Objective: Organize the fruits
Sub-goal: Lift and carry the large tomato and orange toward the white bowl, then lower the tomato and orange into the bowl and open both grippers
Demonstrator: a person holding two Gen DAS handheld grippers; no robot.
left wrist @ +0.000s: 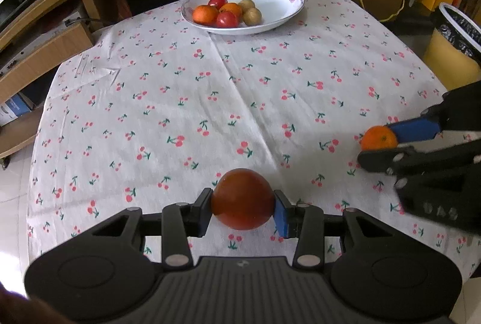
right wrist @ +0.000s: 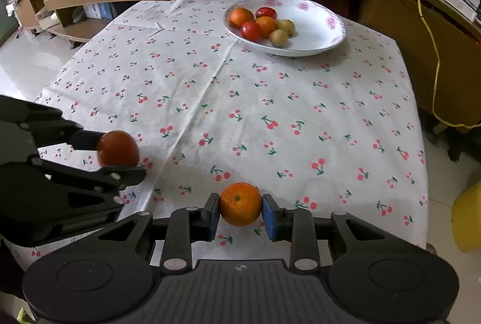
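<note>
My left gripper [left wrist: 243,211] is shut on a dark red tomato [left wrist: 243,198] just above the near part of the table; the tomato also shows in the right wrist view [right wrist: 117,148]. My right gripper [right wrist: 240,212] is shut on an orange [right wrist: 240,203], which also shows at the right in the left wrist view [left wrist: 379,138]. A white flowered plate [left wrist: 282,1] stands at the far side and holds several fruits: oranges, tomatoes and two brownish round fruits [left wrist: 252,16]. The plate also shows in the right wrist view [right wrist: 318,35].
The table wears a white cloth with a cherry print [left wrist: 210,83]. A wooden shelf unit [left wrist: 45,53] curves behind and to the left. A yellow bin with a black liner [left wrist: 454,53] stands at the right. A yellow cable [right wrist: 433,53] hangs at the far right.
</note>
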